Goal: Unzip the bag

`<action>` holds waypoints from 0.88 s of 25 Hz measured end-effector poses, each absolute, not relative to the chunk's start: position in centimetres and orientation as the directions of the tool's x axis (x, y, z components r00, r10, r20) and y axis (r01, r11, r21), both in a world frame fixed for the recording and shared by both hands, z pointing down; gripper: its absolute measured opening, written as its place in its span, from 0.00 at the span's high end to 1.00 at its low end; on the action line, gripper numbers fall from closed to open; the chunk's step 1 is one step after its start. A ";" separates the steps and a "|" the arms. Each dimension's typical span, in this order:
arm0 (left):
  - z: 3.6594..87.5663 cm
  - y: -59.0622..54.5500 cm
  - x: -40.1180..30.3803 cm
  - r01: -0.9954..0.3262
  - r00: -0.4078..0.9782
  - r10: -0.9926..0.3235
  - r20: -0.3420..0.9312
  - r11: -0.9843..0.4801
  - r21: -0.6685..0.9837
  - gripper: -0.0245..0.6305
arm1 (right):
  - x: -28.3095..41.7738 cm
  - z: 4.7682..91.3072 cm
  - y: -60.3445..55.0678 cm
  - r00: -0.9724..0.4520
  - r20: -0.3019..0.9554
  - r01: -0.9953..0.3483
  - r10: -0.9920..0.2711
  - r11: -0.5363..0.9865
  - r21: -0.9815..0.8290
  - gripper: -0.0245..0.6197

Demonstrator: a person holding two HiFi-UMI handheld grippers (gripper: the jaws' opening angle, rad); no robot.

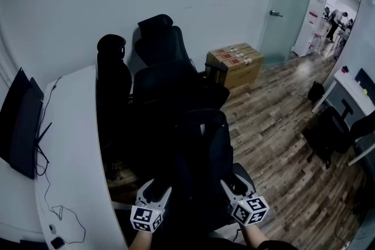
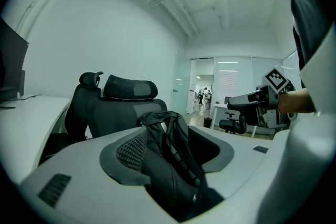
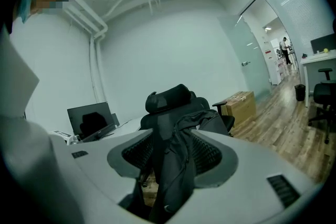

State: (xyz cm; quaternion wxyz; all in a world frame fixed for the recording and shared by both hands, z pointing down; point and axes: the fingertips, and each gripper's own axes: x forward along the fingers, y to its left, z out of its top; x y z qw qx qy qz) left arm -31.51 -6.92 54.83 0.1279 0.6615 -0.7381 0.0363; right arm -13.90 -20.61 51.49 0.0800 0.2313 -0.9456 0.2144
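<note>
A black backpack (image 1: 198, 146) stands upright on an office chair right in front of me, dark and hard to make out in the head view. My left gripper (image 1: 157, 189) and right gripper (image 1: 236, 180) flank it low in that view. In the left gripper view the backpack (image 2: 176, 165), with its straps and top handle, shows in the gap between the spread jaws of the left gripper (image 2: 170, 152); the pads do not press on it. The right gripper (image 3: 176, 157) likewise frames the backpack (image 3: 181, 176) with its jaws apart. The right gripper (image 2: 257, 105) also shows in the left gripper view.
A curved white desk (image 1: 70, 143) at the left bears a dark monitor (image 1: 20, 126) and cables. Several black office chairs (image 1: 158, 50) crowd behind the backpack. A cardboard box (image 1: 234, 64) sits on the wooden floor (image 1: 275, 126). Another chair (image 1: 328, 137) stands at the right.
</note>
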 end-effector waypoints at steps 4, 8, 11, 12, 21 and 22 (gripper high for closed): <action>56.9 -12.2 -34.2 -0.981 -0.114 -0.957 0.268 0.151 0.122 0.57 | -15.7 53.3 -25.0 -0.882 0.274 -0.466 -0.384 0.800 -0.378 0.65; 58.7 -17.5 -36.5 -0.976 -0.135 -0.949 0.284 0.177 0.127 0.55 | -17.0 54.9 -29.2 -0.885 0.289 -0.457 -0.365 0.802 -0.385 0.65; 60.2 -21.3 -38.0 -0.972 -0.152 -0.944 0.294 0.197 0.130 0.53 | -18.0 56.0 -31.8 -0.891 0.294 -0.442 -0.347 0.811 -0.383 0.65; 60.8 -22.5 -38.5 -0.969 -0.156 -0.942 0.297 0.204 0.138 0.53 | -18.3 56.4 -32.5 -0.893 0.295 -0.436 -0.339 0.815 -0.383 0.65; 64.9 -32.7 -44.0 -0.956 -0.190 -0.923 0.334 0.251 0.150 0.50 | -20.9 60.2 -37.6 -0.902 0.313 -0.412 -0.298 0.812 -0.413 0.65; 65.5 -33.5 -44.5 -0.954 -0.192 -0.919 0.344 0.257 0.153 0.50 | -20.9 60.6 -38.0 -0.901 0.318 -0.412 -0.295 0.810 -0.417 0.65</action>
